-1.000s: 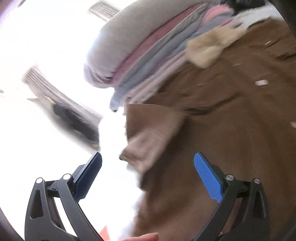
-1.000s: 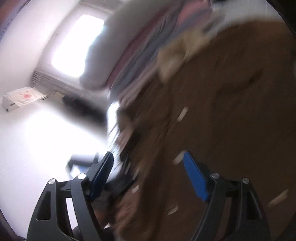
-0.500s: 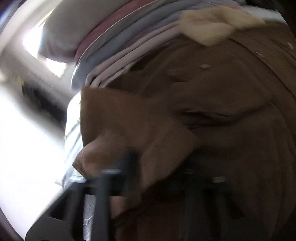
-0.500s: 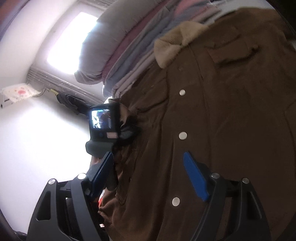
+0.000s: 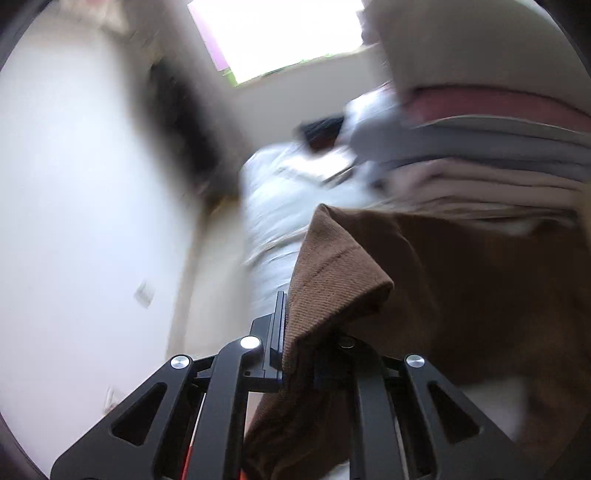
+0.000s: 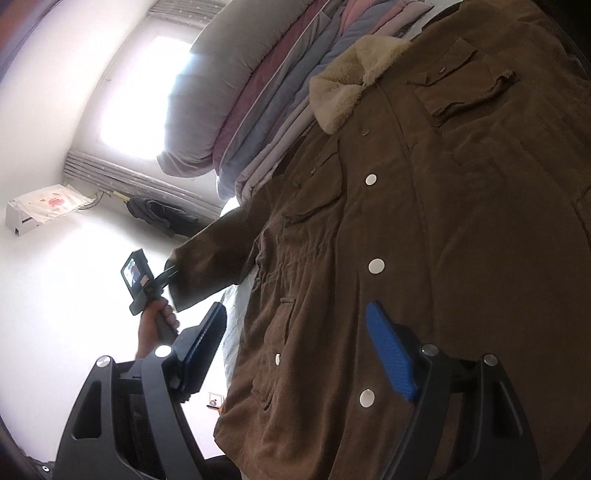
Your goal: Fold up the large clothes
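Observation:
A large brown coat [image 6: 461,221] with a pale fleece collar [image 6: 351,92] and silver snaps lies spread on the bed. Its sleeve [image 6: 210,258] is stretched out to the left, off the coat's body. My left gripper [image 6: 168,275], held by a hand [image 6: 155,325], is shut on that sleeve's cuff. In the left wrist view the brown cuff [image 5: 332,266] sticks up between the closed fingers of the left gripper [image 5: 291,314]. My right gripper [image 6: 299,332] hovers open over the coat's lower front, nothing between its blue pads.
A tall stack of folded quilts [image 6: 258,92] sits behind the collar, also seen as the blurred stack [image 5: 498,140]. White bedsheet [image 5: 273,206] shows left of the coat. A bright window [image 5: 277,33], a dark garment [image 6: 159,218] and a white wall unit [image 6: 40,210] lie beyond.
The left gripper closed on the sleeve cuff, then swung left and up, rolling, and drew the sleeve out from the coat. The right gripper stayed open over the coat.

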Available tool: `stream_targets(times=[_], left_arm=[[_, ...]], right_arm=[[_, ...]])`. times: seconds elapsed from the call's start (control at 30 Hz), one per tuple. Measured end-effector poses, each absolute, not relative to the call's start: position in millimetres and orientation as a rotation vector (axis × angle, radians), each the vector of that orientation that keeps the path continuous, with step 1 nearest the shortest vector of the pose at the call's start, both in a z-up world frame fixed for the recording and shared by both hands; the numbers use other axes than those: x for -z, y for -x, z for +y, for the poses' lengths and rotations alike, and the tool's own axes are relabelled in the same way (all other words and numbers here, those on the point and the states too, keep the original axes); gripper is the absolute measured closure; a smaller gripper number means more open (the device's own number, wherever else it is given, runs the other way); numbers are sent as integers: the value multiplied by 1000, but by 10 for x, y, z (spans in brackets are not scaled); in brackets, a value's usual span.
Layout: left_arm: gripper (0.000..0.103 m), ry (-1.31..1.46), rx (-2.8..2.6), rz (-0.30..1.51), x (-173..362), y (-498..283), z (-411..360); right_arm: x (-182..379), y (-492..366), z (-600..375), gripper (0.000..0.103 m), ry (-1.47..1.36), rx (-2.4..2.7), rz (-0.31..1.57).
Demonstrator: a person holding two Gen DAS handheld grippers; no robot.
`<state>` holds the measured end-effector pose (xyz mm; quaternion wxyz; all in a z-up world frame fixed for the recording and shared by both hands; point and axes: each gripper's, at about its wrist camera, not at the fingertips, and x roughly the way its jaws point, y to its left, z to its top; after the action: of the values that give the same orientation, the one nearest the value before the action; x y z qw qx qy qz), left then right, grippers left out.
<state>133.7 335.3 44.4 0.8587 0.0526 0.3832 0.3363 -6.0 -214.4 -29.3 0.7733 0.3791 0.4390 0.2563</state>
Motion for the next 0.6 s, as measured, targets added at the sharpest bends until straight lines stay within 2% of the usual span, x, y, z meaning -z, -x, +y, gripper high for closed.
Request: stream_targets(times=[0.03, 0.07, 0.1, 0.23, 0.3, 0.43, 0.5, 0.53, 0.6], left_arm=[[87, -66, -723, 875, -329, -1381, 3647], [77, -18, -747, 936, -196, -1400, 3906], [72, 14, -799, 986, -79, -1382, 4104], [67, 225, -764, 961, 45, -1027, 4338], [55, 307, -627, 958, 89, -827, 4261], [38, 491, -66, 1082, 368, -313, 3518], [29, 553, 157, 1177, 570, -47, 3080], [28, 564, 209, 1207, 637, 43, 2950], [21, 563, 297, 1279, 784, 254, 2634]], right_arm=[[313, 51, -2128, 28, -809, -548, 963], [329, 36, -2114, 28, -802, -540, 971], [354, 28, -2111, 28, -793, -527, 981], [436, 0, -2134, 28, -779, -481, 1018], [434, -13, -2163, 28, -781, -474, 1018], [126, -8, -2368, 27, -690, -449, 981], [-61, 40, -2538, 22, -596, -425, 970], [-152, 100, -2686, 16, -554, -403, 954], [-268, 299, -3187, 15, -529, -318, 940]])
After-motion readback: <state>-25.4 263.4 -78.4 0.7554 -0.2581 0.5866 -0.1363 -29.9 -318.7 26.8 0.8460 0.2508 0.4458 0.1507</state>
